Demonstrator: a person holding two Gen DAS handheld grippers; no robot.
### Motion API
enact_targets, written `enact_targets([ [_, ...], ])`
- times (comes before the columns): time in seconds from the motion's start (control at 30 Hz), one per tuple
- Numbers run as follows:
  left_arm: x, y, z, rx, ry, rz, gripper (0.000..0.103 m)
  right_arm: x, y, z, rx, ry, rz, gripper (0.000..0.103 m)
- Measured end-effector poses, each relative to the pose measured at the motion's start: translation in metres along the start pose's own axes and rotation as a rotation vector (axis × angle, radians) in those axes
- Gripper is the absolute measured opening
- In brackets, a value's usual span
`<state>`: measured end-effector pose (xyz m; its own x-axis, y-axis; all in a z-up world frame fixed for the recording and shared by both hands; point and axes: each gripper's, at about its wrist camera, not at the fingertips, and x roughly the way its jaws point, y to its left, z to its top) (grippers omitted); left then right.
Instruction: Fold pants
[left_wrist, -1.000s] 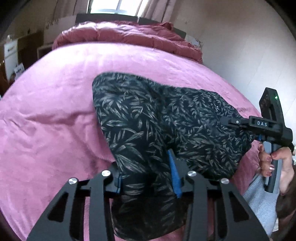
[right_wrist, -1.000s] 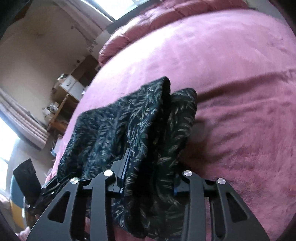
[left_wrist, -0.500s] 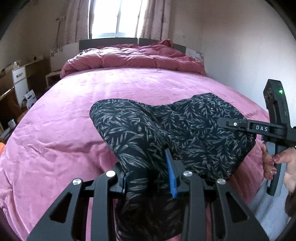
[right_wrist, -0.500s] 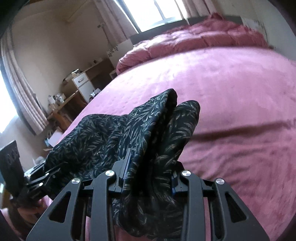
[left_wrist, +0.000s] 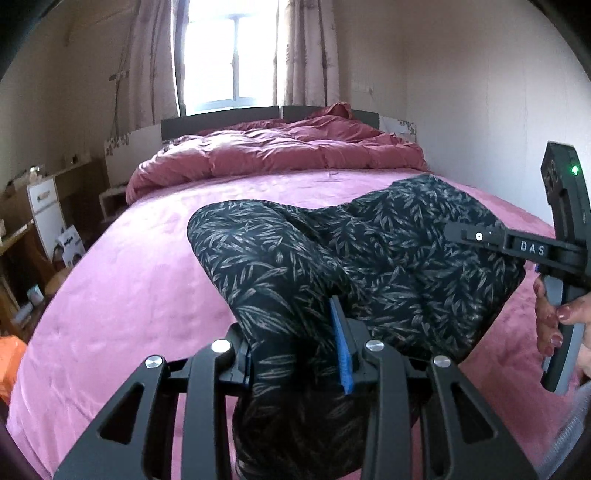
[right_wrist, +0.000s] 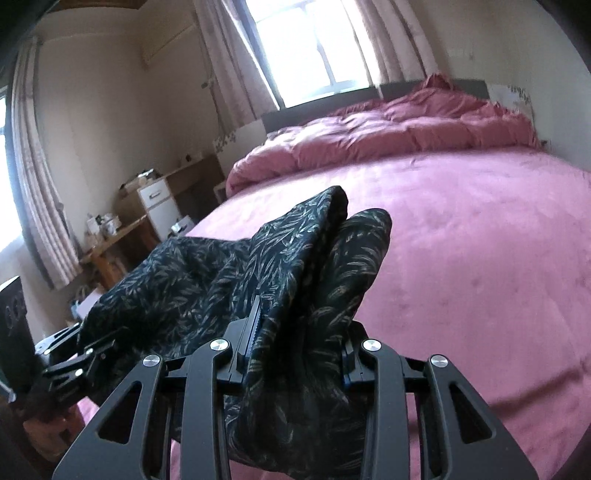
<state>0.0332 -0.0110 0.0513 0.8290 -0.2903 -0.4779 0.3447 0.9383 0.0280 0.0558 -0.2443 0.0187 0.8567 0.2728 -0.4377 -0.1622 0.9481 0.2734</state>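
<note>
1. While the left claw (left_wrist: 295, 354) looks down the bed (left_wrist: 129, 295), it's clamped on a bunched wad of the pants (left_wrist: 332, 258), black with a pale leaf print. The blue pad on its right finger (left_wrist: 341, 350) presses straight into the cloth, and the left finger is mostly buried under the fabric.
2. Same view: the pants are held up off the pink bed, stretched sideways from this claw over to the right claw (left_wrist: 480, 236), which comes in from the right edge with its tip against the far end of the cloth. A hand (left_wrist: 554, 317) with painted nails is wrapped round that handle, and a green light glows on it.
3. Further back there's a rumpled pink duvet (left_wrist: 277, 155) at the head of the bed, a bright window (left_wrist: 232, 55) with curtains behind it, and a white drawer unit (left_wrist: 44, 206) off to the left.
4. Right wrist view: the right claw (right_wrist: 295, 350) is closed on a thick fold of the pants (right_wrist: 288, 266), with both fingers squeezing cloth that sticks up in two rounded humps past the tips.
5. From there the fabric runs off to the lower left, where the left claw (right_wrist: 85, 354) has hold of the other end, but it's dark and small there, so I can't tell the details of the grip from this side.
6. Pink bed (right_wrist: 461, 258) fills the right side, with the duvet (right_wrist: 388, 133) and window (right_wrist: 314, 48) up top.
</note>
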Motion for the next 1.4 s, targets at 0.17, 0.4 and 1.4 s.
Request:
enact_targets([
  [0.17,0.033,0.010,0.004,-0.027,0.018,0.013,0.033,0.032,-0.016,0.006,0.046,0.008,-0.011,0.032],
  [0.4,0.076,0.041,-0.028,-0.141,0.122,-0.025,0.053,0.083,-0.060,-0.020,0.159,0.228,-0.109,0.056],
  [1.4,0.030,0.020,-0.051,-0.131,0.184,0.063,0.101,-0.012,-0.039,-0.054,0.279,0.208,-0.298,0.079],
])
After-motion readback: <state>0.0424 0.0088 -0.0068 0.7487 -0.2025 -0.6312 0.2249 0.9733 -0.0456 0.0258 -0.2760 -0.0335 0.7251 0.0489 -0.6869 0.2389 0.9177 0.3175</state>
